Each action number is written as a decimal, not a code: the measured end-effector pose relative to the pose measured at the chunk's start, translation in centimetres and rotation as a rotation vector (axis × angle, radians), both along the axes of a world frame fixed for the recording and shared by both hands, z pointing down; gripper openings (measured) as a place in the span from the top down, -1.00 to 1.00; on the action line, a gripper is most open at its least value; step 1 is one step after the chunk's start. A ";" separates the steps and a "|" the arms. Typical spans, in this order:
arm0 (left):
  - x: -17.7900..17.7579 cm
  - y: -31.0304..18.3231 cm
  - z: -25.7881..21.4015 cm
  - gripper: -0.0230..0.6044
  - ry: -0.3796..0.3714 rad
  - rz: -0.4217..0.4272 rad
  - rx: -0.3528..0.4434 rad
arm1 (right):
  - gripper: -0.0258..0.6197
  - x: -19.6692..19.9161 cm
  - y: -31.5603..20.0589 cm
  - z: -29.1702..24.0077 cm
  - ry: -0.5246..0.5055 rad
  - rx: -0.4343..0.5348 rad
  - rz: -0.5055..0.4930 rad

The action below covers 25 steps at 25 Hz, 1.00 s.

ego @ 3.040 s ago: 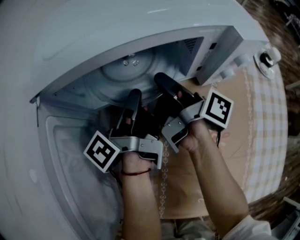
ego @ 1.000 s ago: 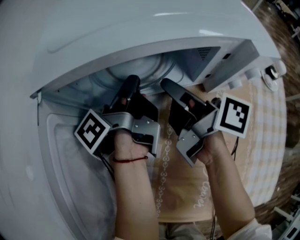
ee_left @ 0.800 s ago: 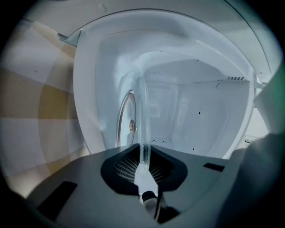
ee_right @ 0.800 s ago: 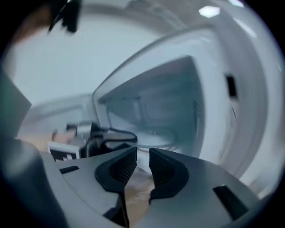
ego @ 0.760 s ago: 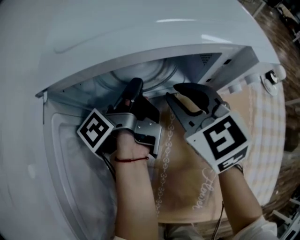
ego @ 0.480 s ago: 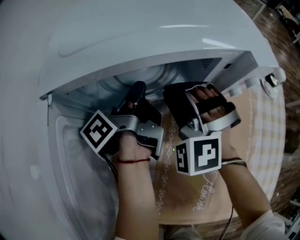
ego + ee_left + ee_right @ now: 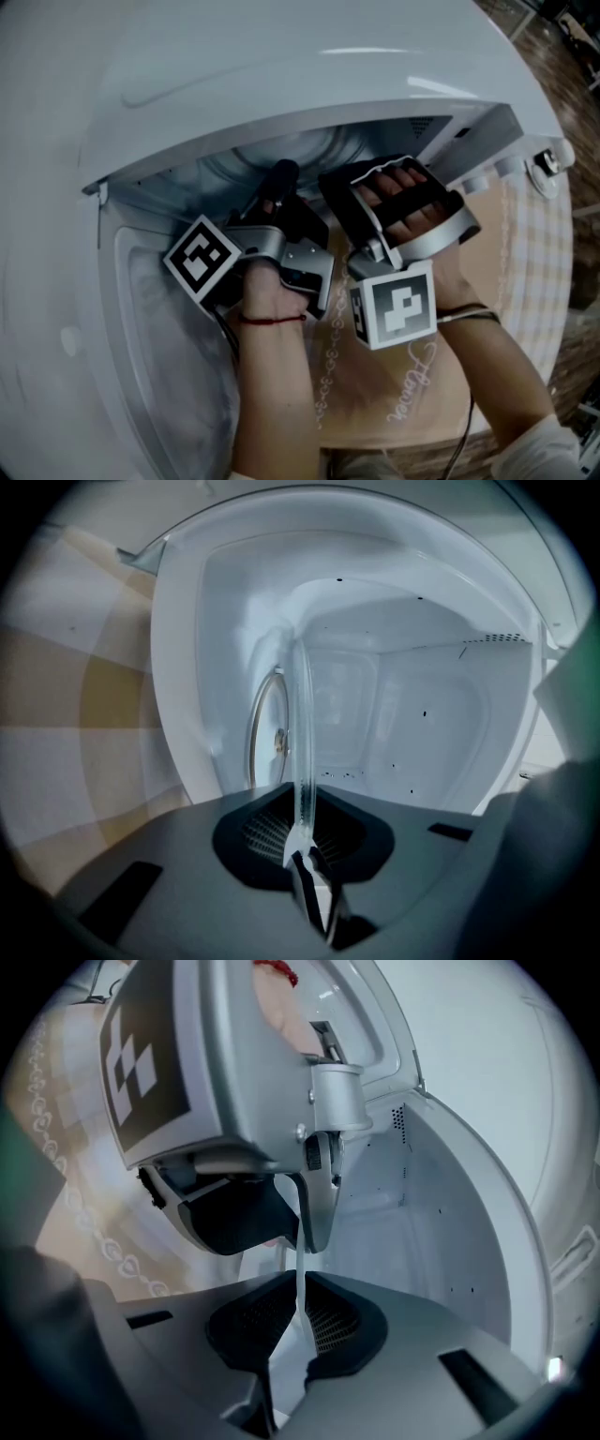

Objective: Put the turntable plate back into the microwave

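In the head view, the person is reaching both tools into the open microwave (image 7: 281,75), whose door (image 7: 159,375) is hanging open at the left. The left gripper (image 7: 281,173) and the right gripper (image 7: 339,187) are sitting side by side at the mouth of the cavity. Two holds on the near rim are probably meant to stop the glass from tipping. The turntable plate (image 7: 286,148) is showing as a pale disc inside the cavity, just beyond the jaw tips.

In the left gripper view, the jaws are standing nearly together and pinching the plate's rim. The glass is running edge-on away from the left gripper (image 7: 305,855) as a clear band (image 7: 302,714) into the white cavity (image 7: 422,714). The gripper is pointing level, which suits sliding the plate in flat.

In the right gripper view, the right gripper (image 7: 286,1354) is closing its jaws with the plate's rim (image 7: 298,1283) between them. The pads seem to be meeting the glass, though the clear edge is making this hard to confirm. Just ahead, the left gripper (image 7: 291,1227) is clamping the same rim. The plate looks inside but not yet seated.
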<state>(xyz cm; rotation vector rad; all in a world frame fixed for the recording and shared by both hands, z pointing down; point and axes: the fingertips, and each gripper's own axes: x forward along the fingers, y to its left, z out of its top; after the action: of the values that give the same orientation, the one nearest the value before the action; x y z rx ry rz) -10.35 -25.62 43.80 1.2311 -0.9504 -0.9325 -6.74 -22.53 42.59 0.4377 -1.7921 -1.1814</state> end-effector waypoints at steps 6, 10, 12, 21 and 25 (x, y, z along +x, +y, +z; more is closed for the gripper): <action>0.0 0.0 0.0 0.82 0.000 -0.009 -0.003 | 0.76 -0.4 -0.4 -1.1 0.016 0.041 -0.015; 0.0 0.0 0.0 0.82 -0.001 -0.014 -0.003 | 0.77 -0.2 -0.4 -0.7 0.024 0.026 -0.003; 0.0 0.0 -0.1 0.82 -0.007 -0.012 0.001 | 0.77 0.0 -0.2 0.0 0.021 -0.002 0.009; 0.4 1.9 -0.4 0.50 -0.019 0.003 0.024 | 0.77 0.2 -0.2 1.1 0.003 -0.058 0.057; 0.3 3.1 1.0 0.63 -0.036 -0.011 -0.028 | 0.77 0.0 0.0 1.7 0.003 -0.078 0.065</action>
<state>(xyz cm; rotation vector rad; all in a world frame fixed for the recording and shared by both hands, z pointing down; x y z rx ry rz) -10.09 -22.51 44.84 1.2234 -0.9964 -0.9060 -6.73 -22.58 44.25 0.4454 -1.8017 -1.0625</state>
